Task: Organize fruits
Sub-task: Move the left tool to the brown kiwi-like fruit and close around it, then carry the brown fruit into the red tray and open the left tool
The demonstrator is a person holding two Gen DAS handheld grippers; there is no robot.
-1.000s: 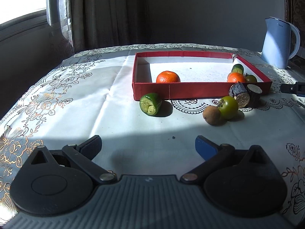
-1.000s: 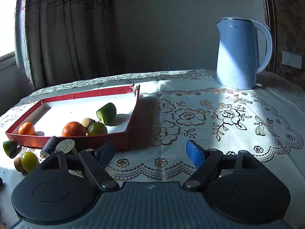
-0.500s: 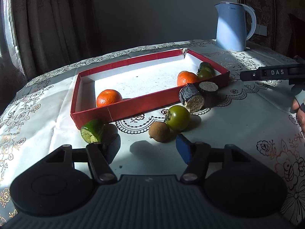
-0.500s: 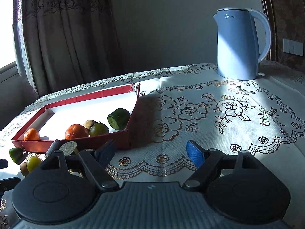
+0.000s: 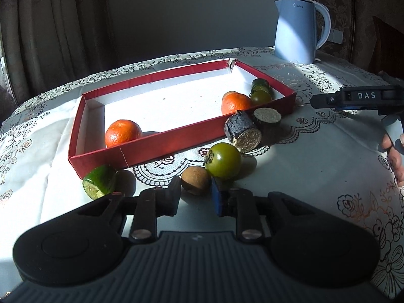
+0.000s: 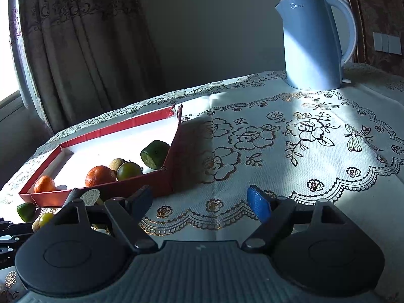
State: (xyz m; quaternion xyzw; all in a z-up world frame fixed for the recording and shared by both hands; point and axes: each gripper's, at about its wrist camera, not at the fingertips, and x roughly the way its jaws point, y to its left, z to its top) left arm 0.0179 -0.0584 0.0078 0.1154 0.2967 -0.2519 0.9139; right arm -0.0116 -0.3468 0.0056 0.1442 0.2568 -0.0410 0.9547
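Note:
A red tray (image 5: 161, 144) holds two oranges (image 5: 123, 133), a green fruit (image 5: 260, 97) and a cut green piece (image 5: 260, 83). In front of it on the cloth lie a brown kiwi (image 5: 195, 179), a green tomato-like fruit (image 5: 223, 160), a cut lime half (image 5: 99, 182) and two dark cut chunks (image 5: 243, 131). My left gripper (image 5: 195, 197) is open, its fingers on either side of the kiwi, not closed on it. My right gripper (image 6: 199, 202) is open and empty over the cloth, right of the tray (image 6: 174, 166).
A pale blue kettle (image 5: 298, 29) stands at the back right, also in the right wrist view (image 6: 313, 43). Curtains hang behind the table. The right gripper's body (image 5: 358, 98) and a hand reach in from the right edge.
My left gripper has moved forward and right to the kiwi and narrowed its opening around it. My right gripper has drifted slightly; it stays open.

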